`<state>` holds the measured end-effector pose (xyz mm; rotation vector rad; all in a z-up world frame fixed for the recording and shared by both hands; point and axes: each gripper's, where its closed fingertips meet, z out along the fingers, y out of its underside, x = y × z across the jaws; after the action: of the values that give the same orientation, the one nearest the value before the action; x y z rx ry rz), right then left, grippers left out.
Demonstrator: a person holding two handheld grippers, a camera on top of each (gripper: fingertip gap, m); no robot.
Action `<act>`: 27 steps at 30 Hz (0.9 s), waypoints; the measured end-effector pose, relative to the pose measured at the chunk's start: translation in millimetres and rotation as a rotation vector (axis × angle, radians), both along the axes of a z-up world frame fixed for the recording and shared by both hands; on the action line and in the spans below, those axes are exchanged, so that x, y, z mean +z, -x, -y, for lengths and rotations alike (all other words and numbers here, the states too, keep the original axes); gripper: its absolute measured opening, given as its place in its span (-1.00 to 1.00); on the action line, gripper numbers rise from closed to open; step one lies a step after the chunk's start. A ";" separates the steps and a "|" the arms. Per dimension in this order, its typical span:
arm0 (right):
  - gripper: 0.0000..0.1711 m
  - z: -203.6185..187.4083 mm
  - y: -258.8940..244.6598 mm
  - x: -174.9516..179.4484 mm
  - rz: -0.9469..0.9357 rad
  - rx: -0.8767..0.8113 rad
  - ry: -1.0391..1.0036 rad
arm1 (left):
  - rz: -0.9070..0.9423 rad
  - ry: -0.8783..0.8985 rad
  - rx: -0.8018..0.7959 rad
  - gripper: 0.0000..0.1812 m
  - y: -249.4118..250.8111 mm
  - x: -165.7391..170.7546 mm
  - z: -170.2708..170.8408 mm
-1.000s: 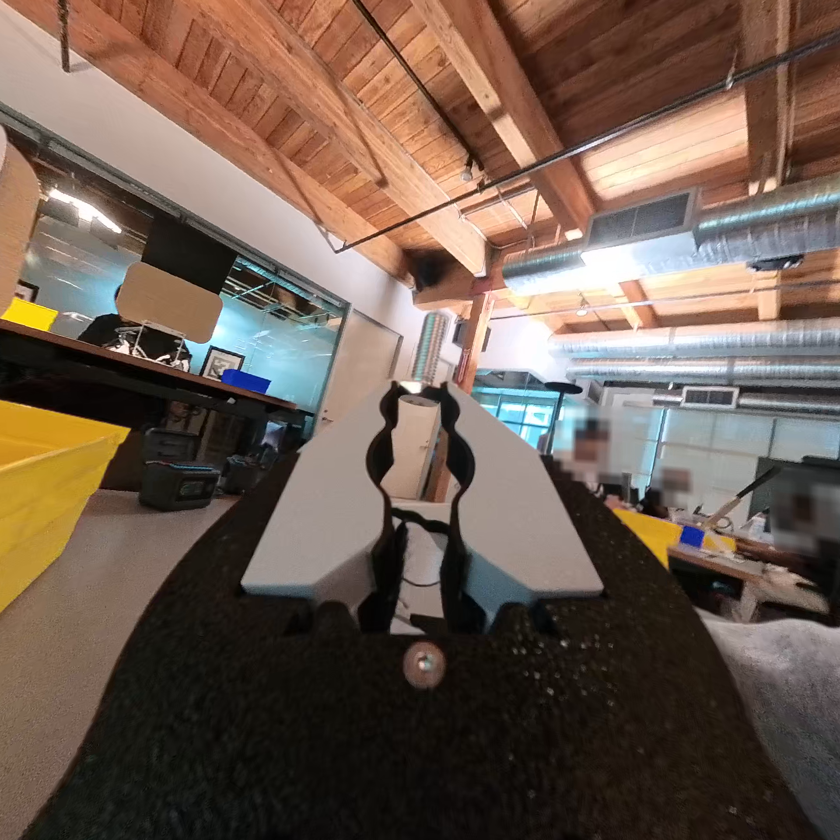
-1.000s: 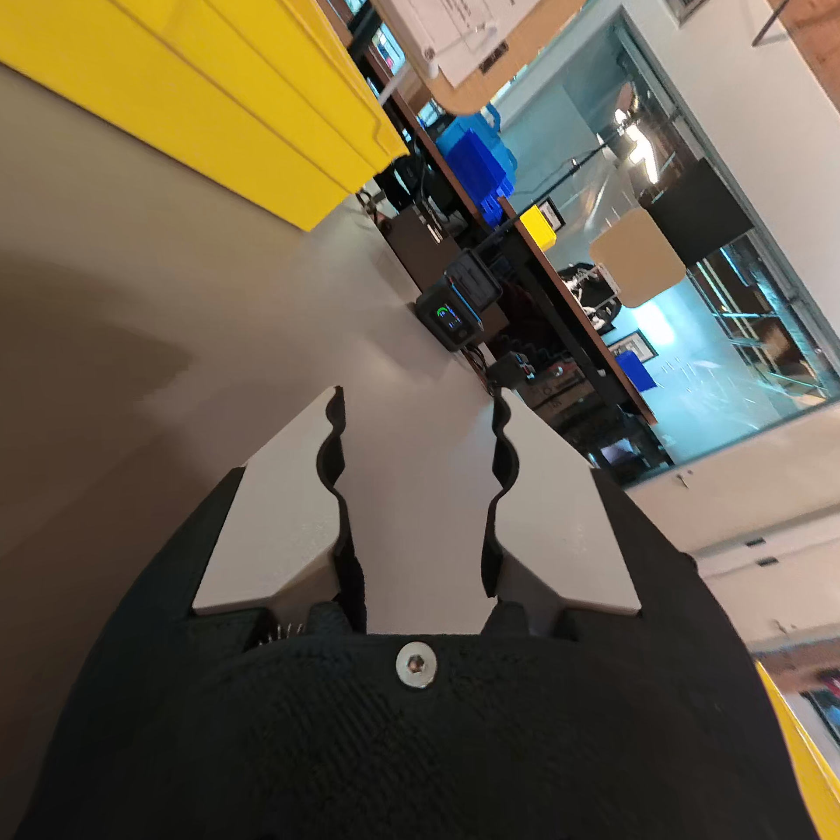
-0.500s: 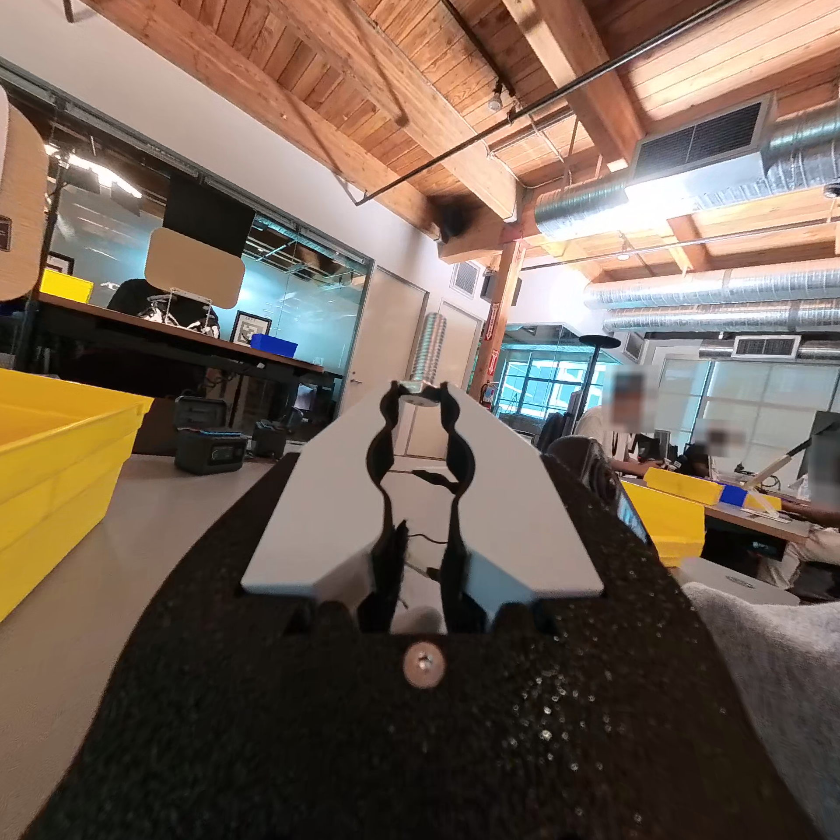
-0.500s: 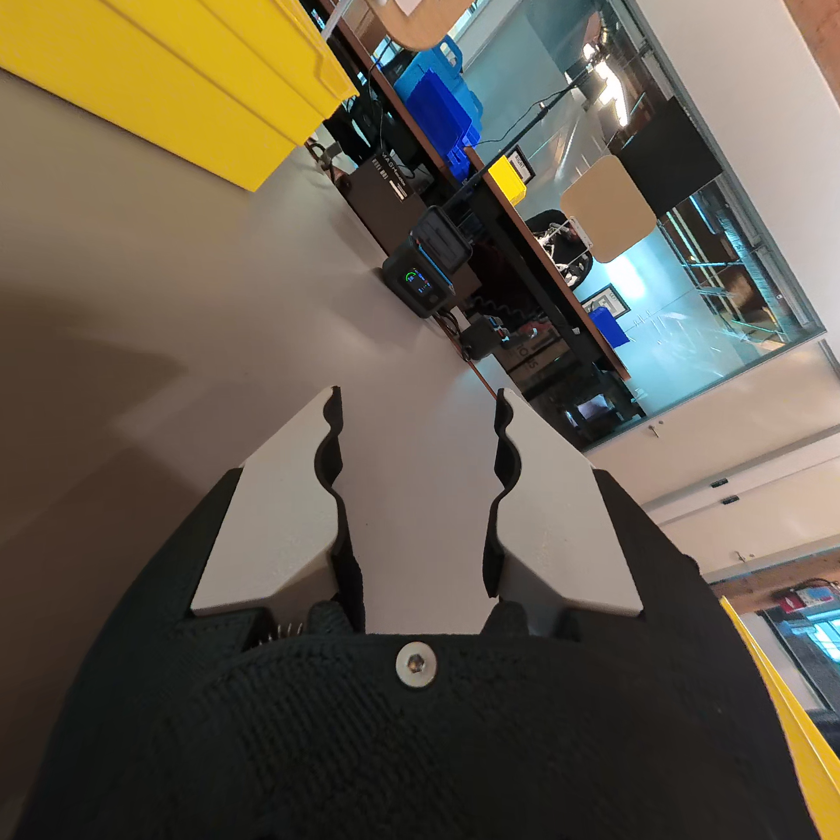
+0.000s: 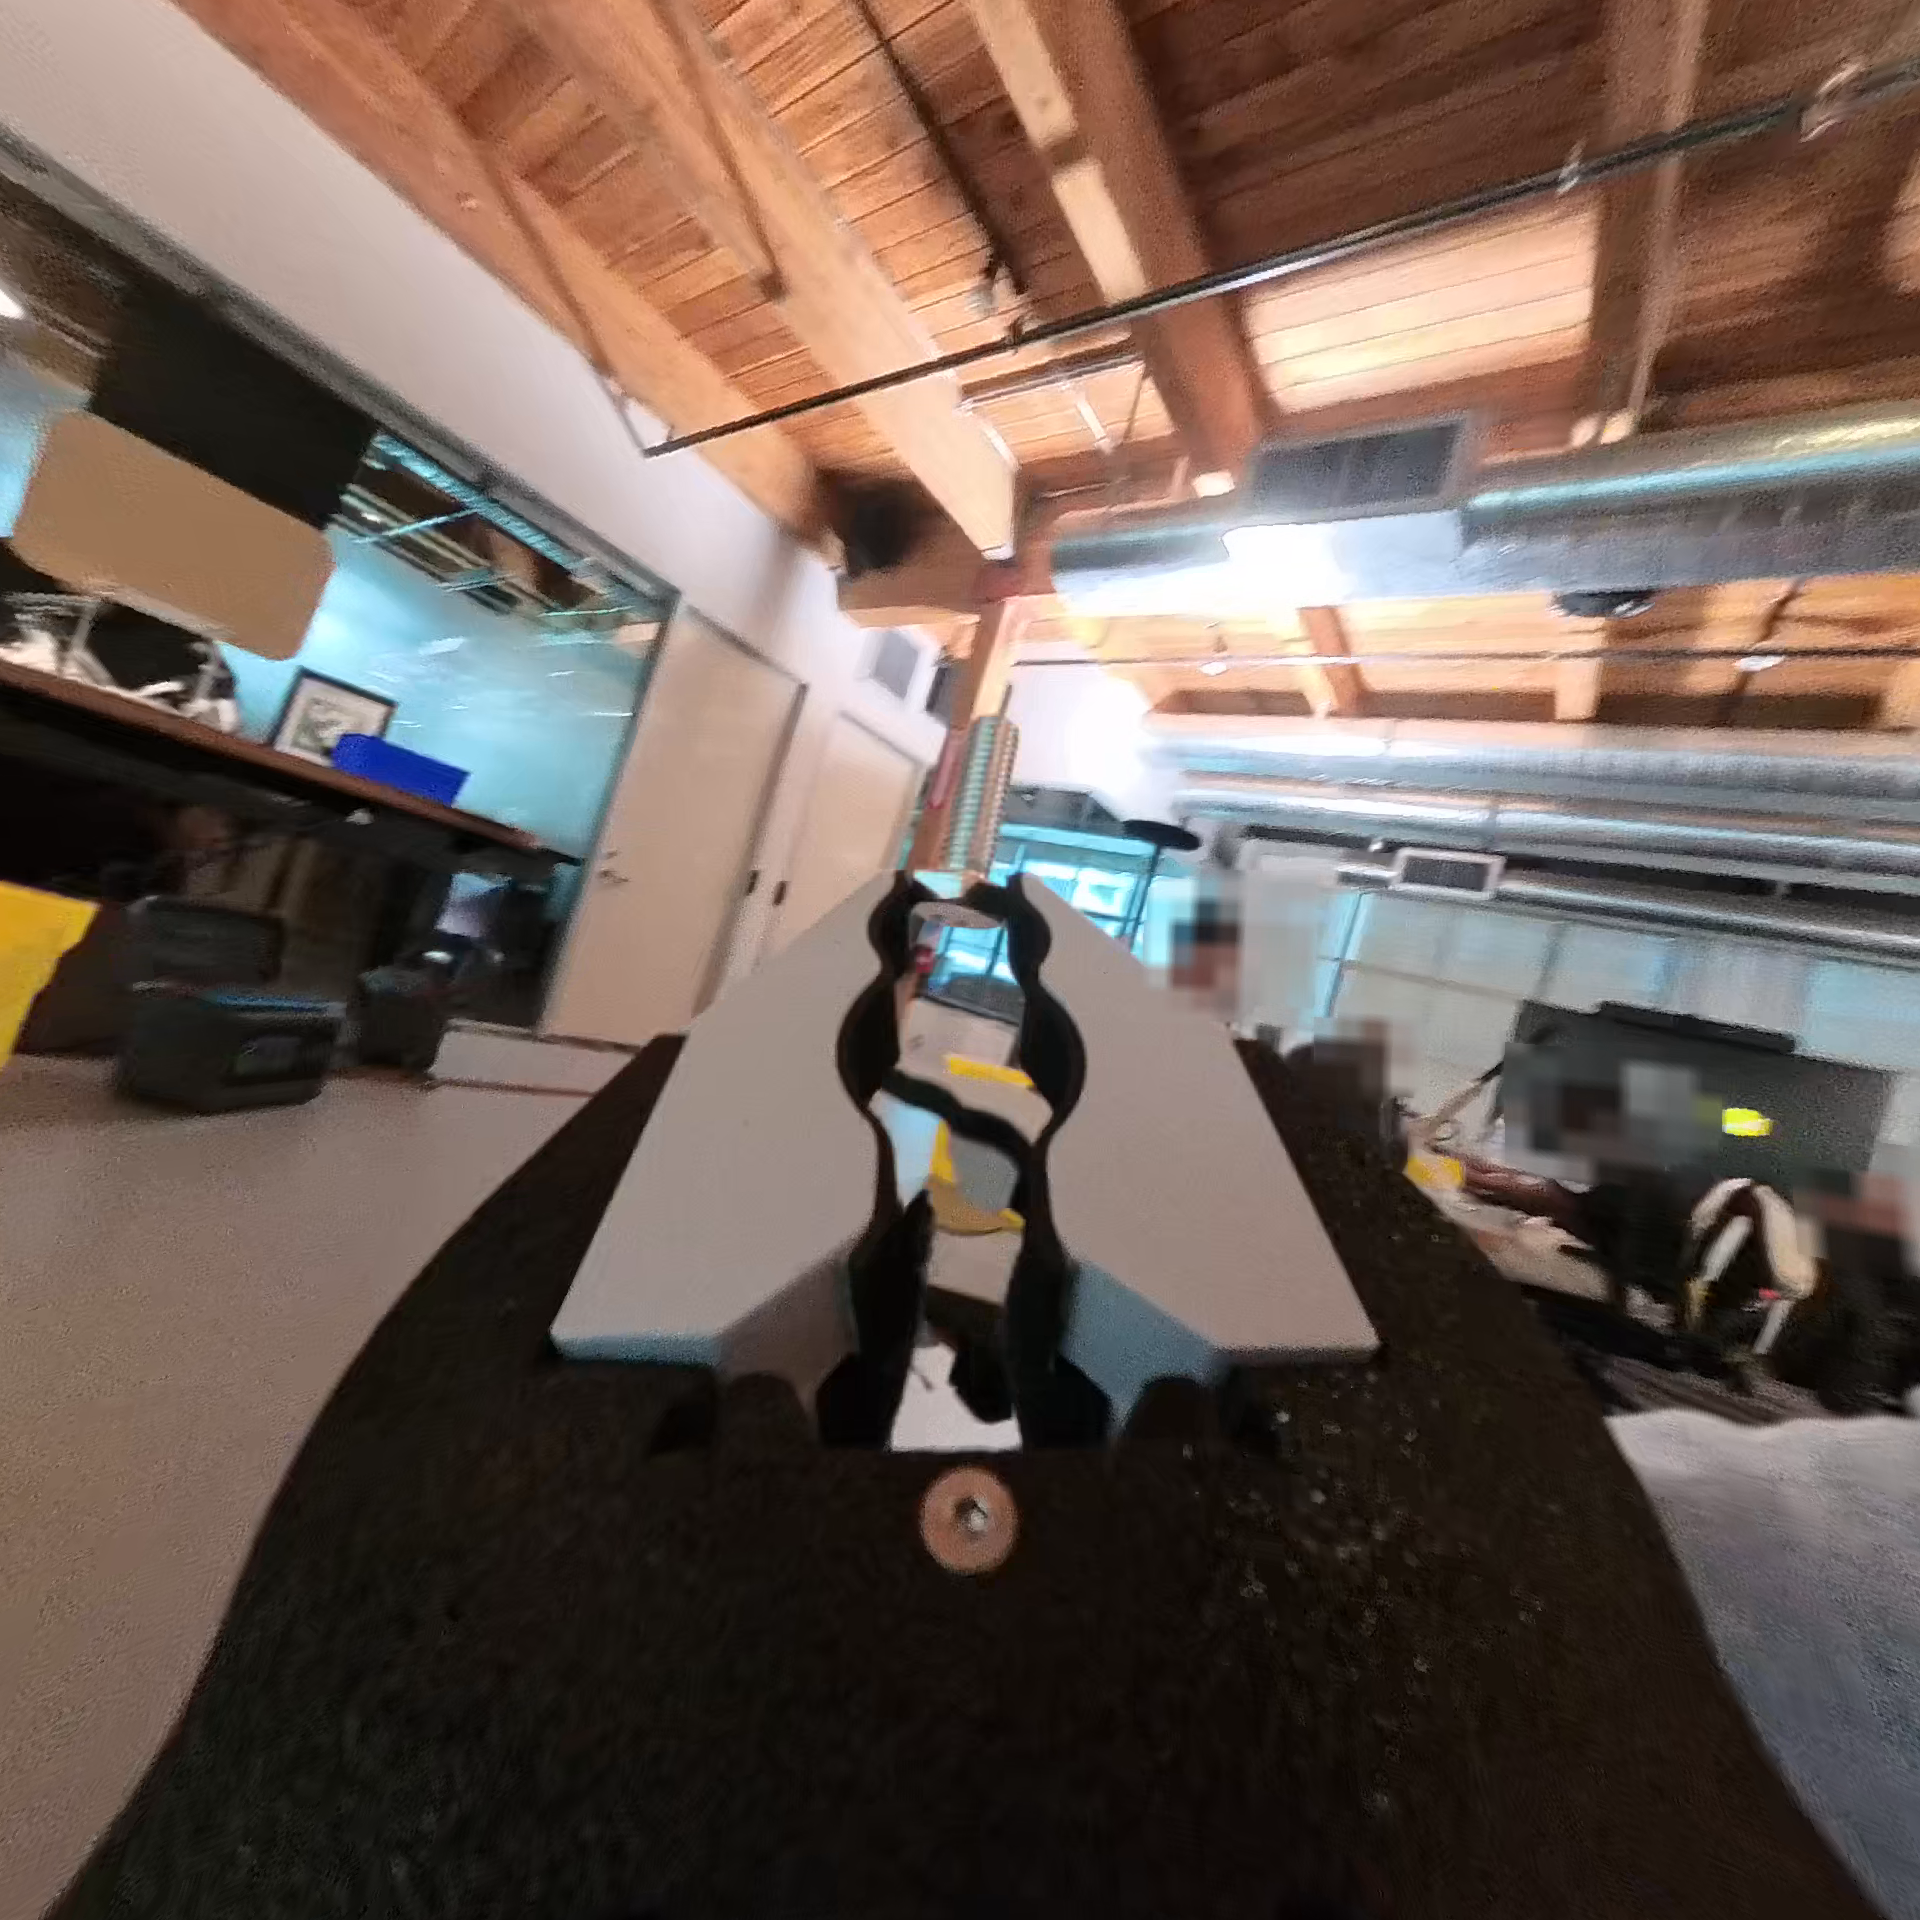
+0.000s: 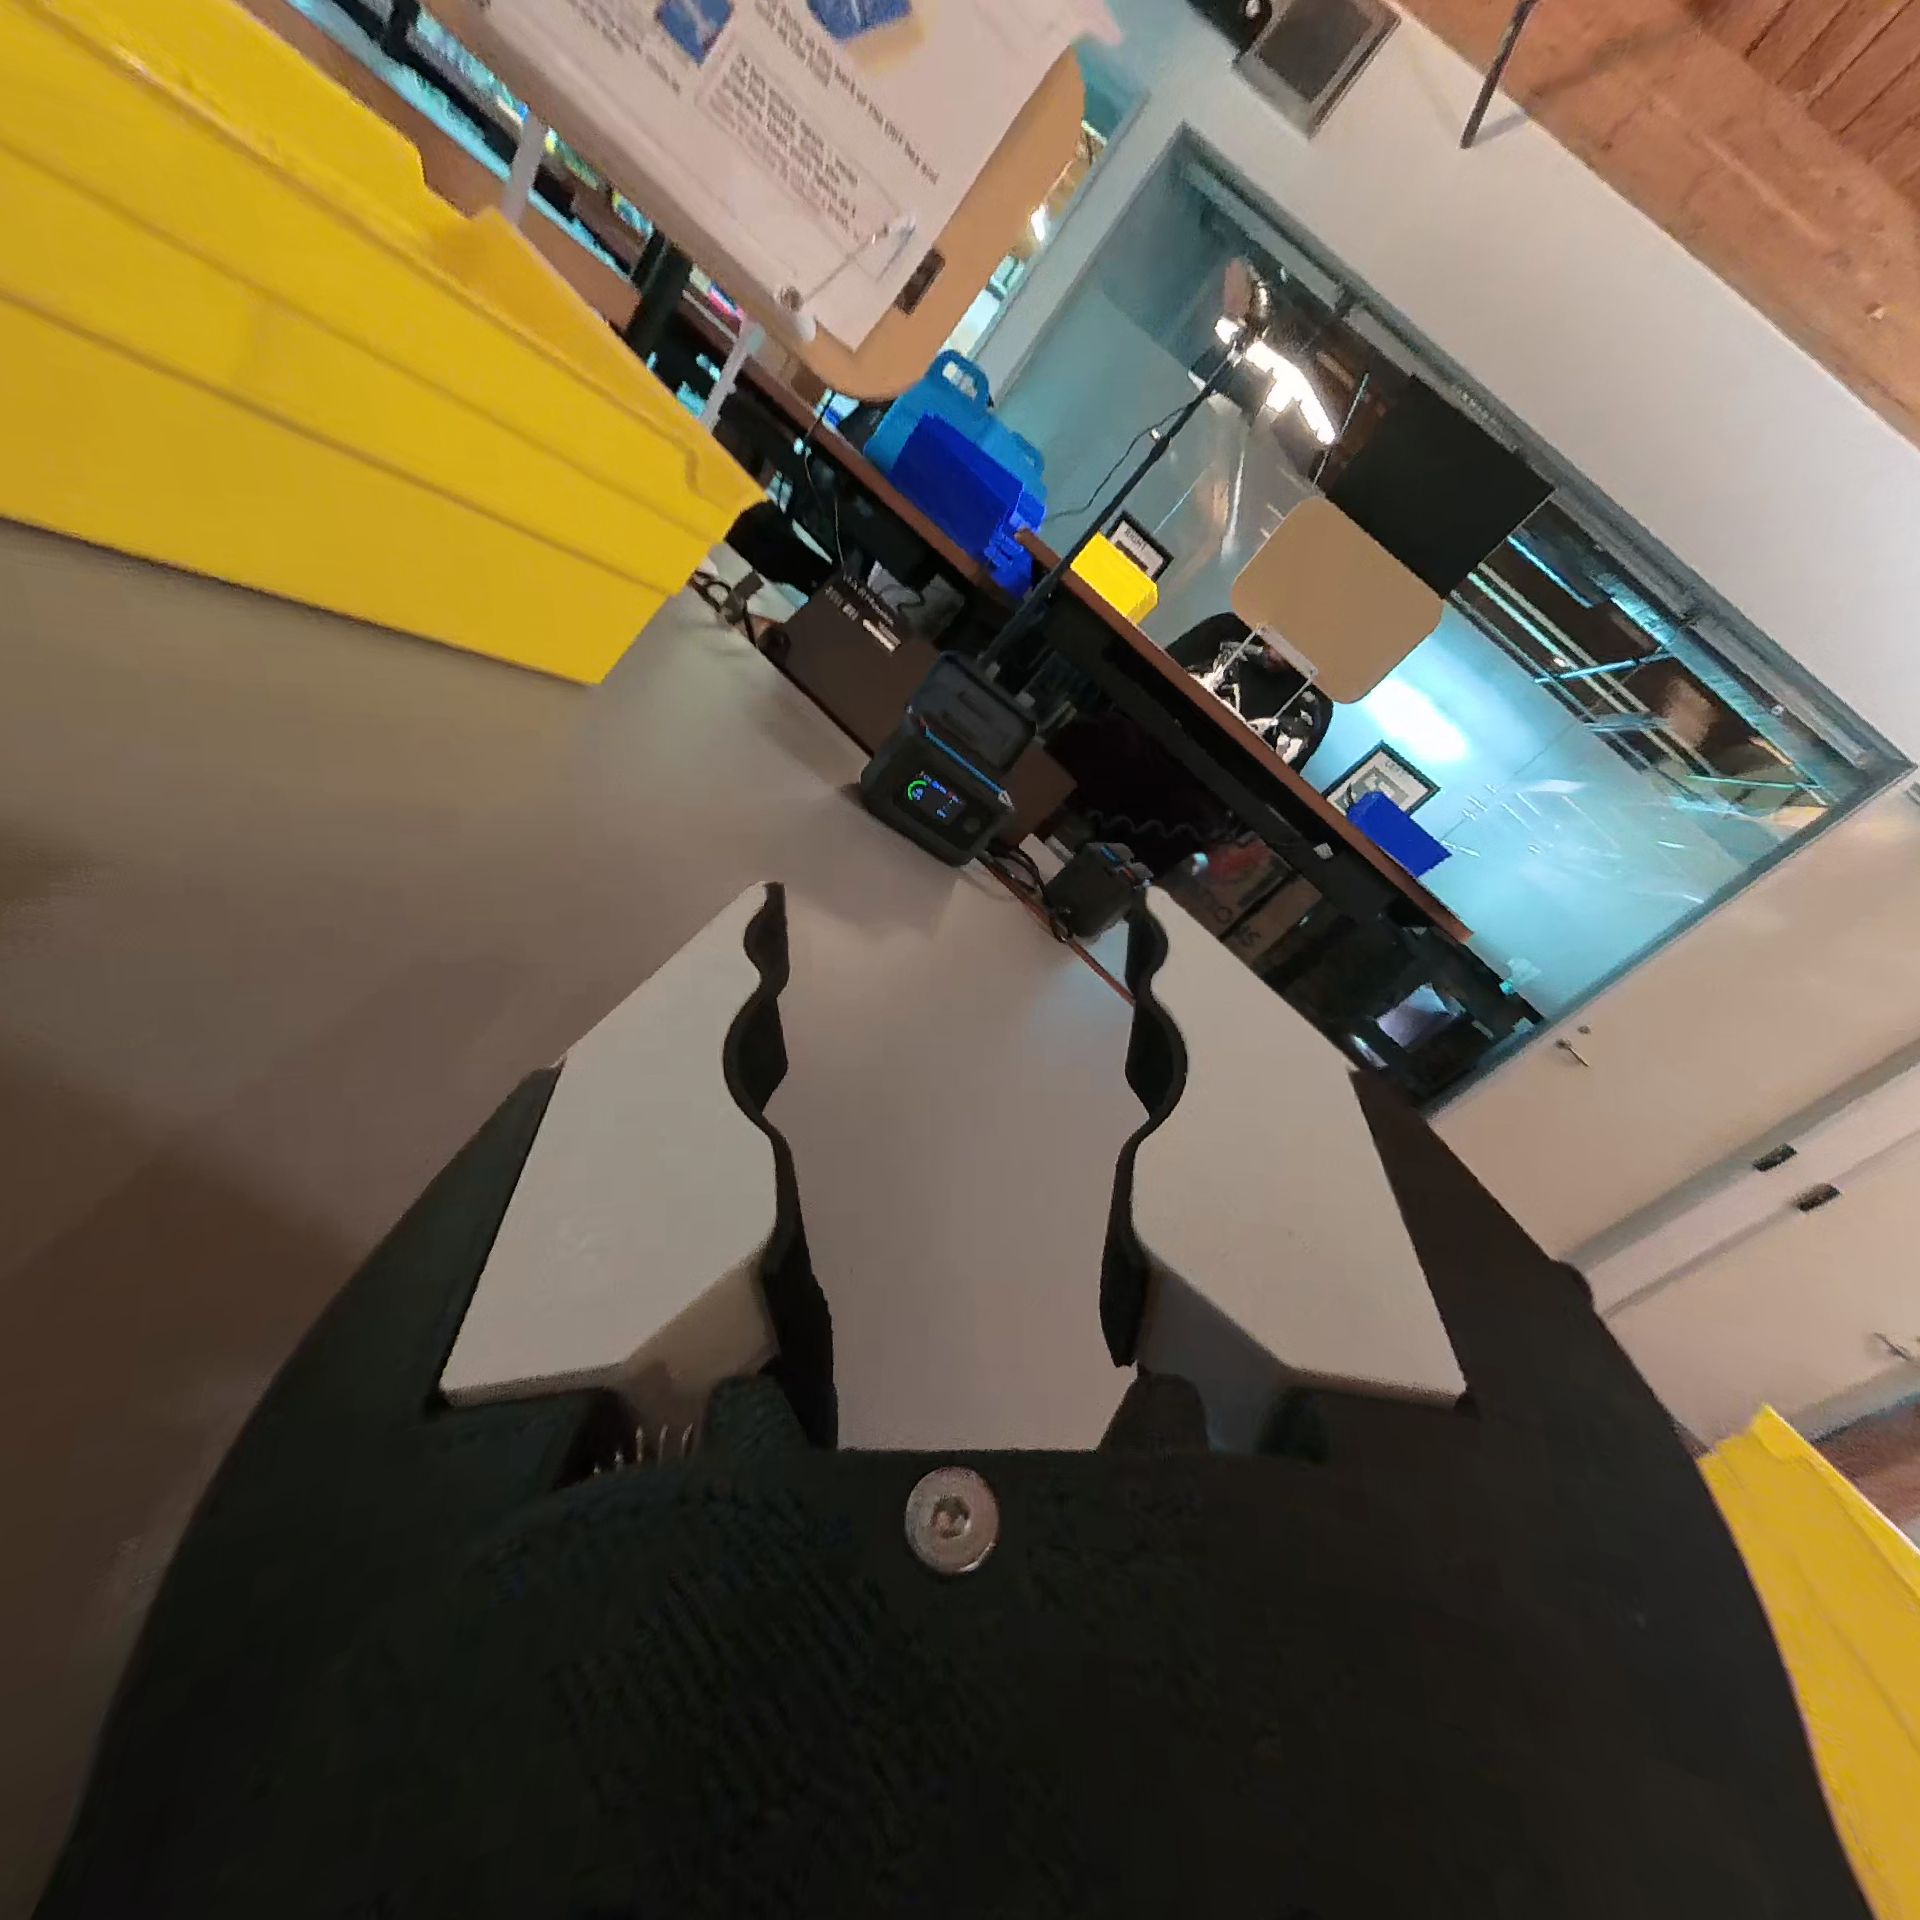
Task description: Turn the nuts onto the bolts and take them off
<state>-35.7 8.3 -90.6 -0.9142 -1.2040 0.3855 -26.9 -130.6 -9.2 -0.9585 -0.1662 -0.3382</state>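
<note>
Steel bolt [image 5: 974,800] stays clamped in left gripper [image 5: 958,902]; right gripper [image 6: 954,914] remains wide.

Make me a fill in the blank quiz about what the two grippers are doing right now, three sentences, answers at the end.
1. The left gripper is shut on the head of a ____, whose threaded shank points up.
2. The right gripper is open and holds ____.
3. The bin beside the right gripper is coloured ____.

Missing words: bolt; nothing; yellow
</note>
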 end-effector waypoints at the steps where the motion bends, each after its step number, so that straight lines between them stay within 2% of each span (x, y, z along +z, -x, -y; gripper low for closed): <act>1: -0.24 0.3 -0.5 1.9 -0.014 0.009 0.007 | 0.006 -0.007 -0.006 -0.83 2.5 8.2 8.1; 4: -0.24 7.6 -1.7 8.0 -0.051 0.059 0.004 | -0.046 -0.008 0.052 -0.83 17.1 40.9 44.5; 9: -0.26 26.5 -4.1 15.3 -0.098 0.169 -0.002 | -0.151 0.035 0.254 -0.83 62.2 95.7 119.0; 13: -0.29 38.1 -4.3 17.1 -0.112 0.243 0.005 | -0.308 0.143 0.350 -0.83 63.2 121.6 159.7; 19: -0.33 50.0 -7.6 21.3 -0.141 0.333 0.020 | -0.459 0.352 0.423 -0.83 10.8 111.4 203.0; 23: -0.35 45.1 -14.7 31.4 -0.212 0.350 0.077 | -0.450 0.465 0.466 -0.83 -21.4 96.8 227.9; 27: -0.35 36.7 -19.5 37.5 -0.267 0.366 0.170 | -0.420 0.558 0.541 -0.83 -30.8 85.3 259.5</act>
<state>-16.2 -28.4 -53.2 -0.7557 -1.1004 0.8867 3.9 -390.1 76.1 -1.4613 -0.1293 0.4342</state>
